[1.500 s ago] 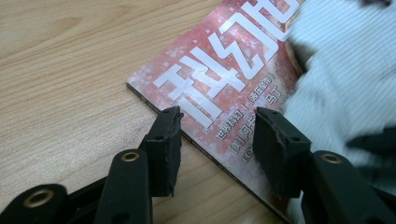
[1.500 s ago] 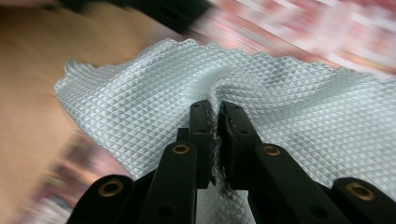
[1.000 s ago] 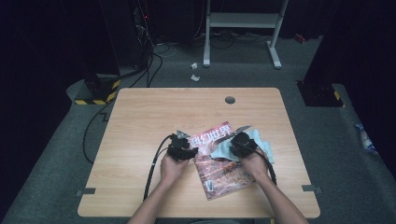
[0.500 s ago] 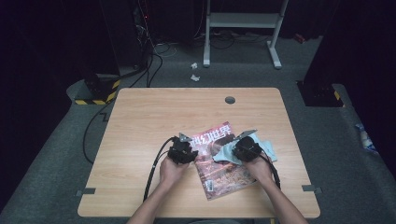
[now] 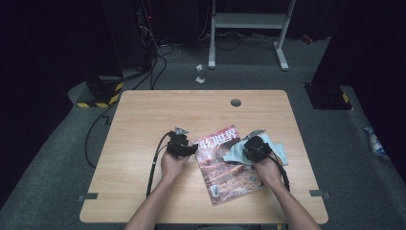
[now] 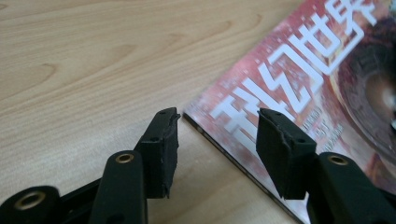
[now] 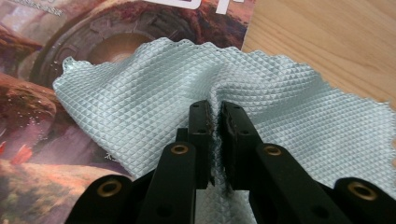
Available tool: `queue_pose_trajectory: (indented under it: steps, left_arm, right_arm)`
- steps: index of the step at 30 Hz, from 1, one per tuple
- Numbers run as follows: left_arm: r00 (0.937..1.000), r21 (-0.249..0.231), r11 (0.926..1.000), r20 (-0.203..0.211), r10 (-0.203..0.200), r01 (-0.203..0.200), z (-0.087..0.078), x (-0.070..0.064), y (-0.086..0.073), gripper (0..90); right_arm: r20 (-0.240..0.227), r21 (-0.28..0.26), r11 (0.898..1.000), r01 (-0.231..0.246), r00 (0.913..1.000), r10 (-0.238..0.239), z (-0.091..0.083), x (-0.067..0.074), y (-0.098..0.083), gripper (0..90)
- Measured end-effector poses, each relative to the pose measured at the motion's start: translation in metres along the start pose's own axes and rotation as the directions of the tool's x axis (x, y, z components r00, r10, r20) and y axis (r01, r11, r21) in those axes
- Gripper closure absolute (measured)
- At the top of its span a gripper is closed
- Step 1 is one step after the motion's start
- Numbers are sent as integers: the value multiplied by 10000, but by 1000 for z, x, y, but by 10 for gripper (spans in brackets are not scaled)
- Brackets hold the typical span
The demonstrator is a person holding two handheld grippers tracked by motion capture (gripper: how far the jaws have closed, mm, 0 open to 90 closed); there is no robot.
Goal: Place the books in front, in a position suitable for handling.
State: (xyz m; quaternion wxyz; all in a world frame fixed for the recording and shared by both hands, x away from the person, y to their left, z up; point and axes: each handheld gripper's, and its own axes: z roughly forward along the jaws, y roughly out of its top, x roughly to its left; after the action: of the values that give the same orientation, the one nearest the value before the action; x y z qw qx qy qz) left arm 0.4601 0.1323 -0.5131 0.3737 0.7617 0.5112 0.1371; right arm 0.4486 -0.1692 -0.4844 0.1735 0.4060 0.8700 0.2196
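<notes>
Table point(image 5: 143, 120) | left tongs point(image 6: 217, 135) just reopened at magazine point(image 6: 303, 84) corner

The cloth point(image 7: 261, 88) is pale mint-blue, woven in a fine raised diamond grid with a zigzag-cut edge. The magazine point(image 5: 229, 167) has a reddish-brown cover, speckled pink-red toward its 12 o'clock end, with large white characters there and a dark ringed disc motif in rust and bronze. The surface point(image 5: 143, 124) is light wood with a soft streaked grain and a small grey round cap at 12 o'clock. The left tool point(image 6: 217, 140) and right tool point(image 7: 215, 140) are matt black with brass-coloured rivets. The floor point(image 5: 57, 158) is dark grey.
</notes>
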Motion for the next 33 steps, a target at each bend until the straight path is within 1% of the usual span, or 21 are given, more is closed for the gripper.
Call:
queue_pose_trajectory:
  steps: [1, 3, 4, 5, 6, 7, 8, 9, 11, 12, 13, 14, 15, 16, 18, 20, 21, 23, 24, 29, 33]
  left_arm:
    - [10000, 259, 9997, 24, 7, -7, 3, 3, 1, 479]
    - [10000, 279, 9996, 46, 58, -59, 5, 3, 3, 468]
    - [9998, 137, 9997, 35, 209, -209, 6, 4, 6, 467]
    - [9998, 137, 9997, 35, 209, -209, 6, 4, 6, 468]
    - [9997, -242, 9994, 18, 242, -241, 6, 6, 8, 468]
    - [9997, -242, 9994, 18, 242, -241, 6, 6, 8, 468]
    - [9999, -139, 9999, 116, 98, -97, 7, 8, 9, 453]
    - [9997, 368, 9992, 160, 159, -164, 13, 10, 12, 444]
    - [9993, 151, 9997, 322, 208, -213, 14, 9, 14, 447]
    - [9993, 151, 9997, 322, 208, -213, 14, 9, 14, 455]
    - [9986, 140, 9998, 504, 150, -157, 15, 10, 14, 463]
    - [9984, 200, 9997, 546, 147, -158, 16, 9, 14, 463]
    - [9977, 181, 9994, 621, 282, -294, 17, 7, 13, 473]
    - [9972, 186, 9994, 700, 274, -288, 17, 6, 13, 495]
    - [9975, 235, 9986, 532, 464, -477, 16, 3, 12, 495]
    - [9973, 378, 9982, 593, 443, -466, 14, 3, 11, 510]
    - [9970, 443, 9974, 561, 541, -567, 11, 2, 9, 515]
    - [9969, 433, 9972, 542, 578, -602, 8, 1, 6, 526]
    - [9963, 443, 9969, 597, 625, -652, 4, -2, 1, 526]
    - [9959, 368, 9976, 708, 555, -582, -13, -12, -19, 555]
    - [9959, 449, 9972, 696, 570, -602, -21, -20, -28, 565]
  right_arm:
    - [6, 61, 9999, -89, 10000, 89, 0, 1, 0, 824]
    - [28, 60, 10000, 64, 10000, -64, 2, 1, 0, 824]
    - [32, 112, 9999, 57, 10000, -58, 2, 1, 0, 824]
    - [32, 112, 9999, 57, 10000, -58, 2, 1, 0, 824]
    - [17, 183, 9997, 170, 9999, -171, 2, 3, 0, 825]
    - [17, 183, 9997, 170, 9999, -171, 2, 3, 0, 825]
    - [53, 216, 9992, 348, 9994, -349, 3, 4, 0, 826]
    - [39, 233, 9991, 340, 9994, -341, 3, 5, 1, 827]
    - [-56, 276, 9991, 319, 9995, -318, 3, 5, 1, 827]
    - [-142, 303, 9991, 310, 9994, -305, 3, 5, 1, 827]
    - [-161, 330, 9989, 323, 9994, -318, 2, 6, 1, 827]
    - [-161, 330, 9989, 323, 9994, -318, 2, 6, 1, 827]
    - [-173, 348, 9987, 371, 9992, -365, 2, 6, 1, 827]
    - [-177, 352, 9983, 462, 9988, -456, 2, 6, 1, 827]
    - [-225, 371, 9975, 593, 9980, -585, 2, 8, 1, 828]
    - [-284, 443, 9969, 648, 9976, -636, 2, 11, 1, 828]
    - [-276, 464, 9963, 717, 9971, -704, 2, 12, 1, 828]
    - [-282, 476, 9953, 848, 9961, -835, 1, 15, 1, 829]
    - [-261, 486, 9942, 956, 9952, -944, 0, 17, 0, 830]
    - [-550, 425, 9849, 1678, 9847, -1654, -6, 39, -4, 829]
    - [-1233, 91, 9702, 2420, 9631, -2391, -10, 69, -6, 829]
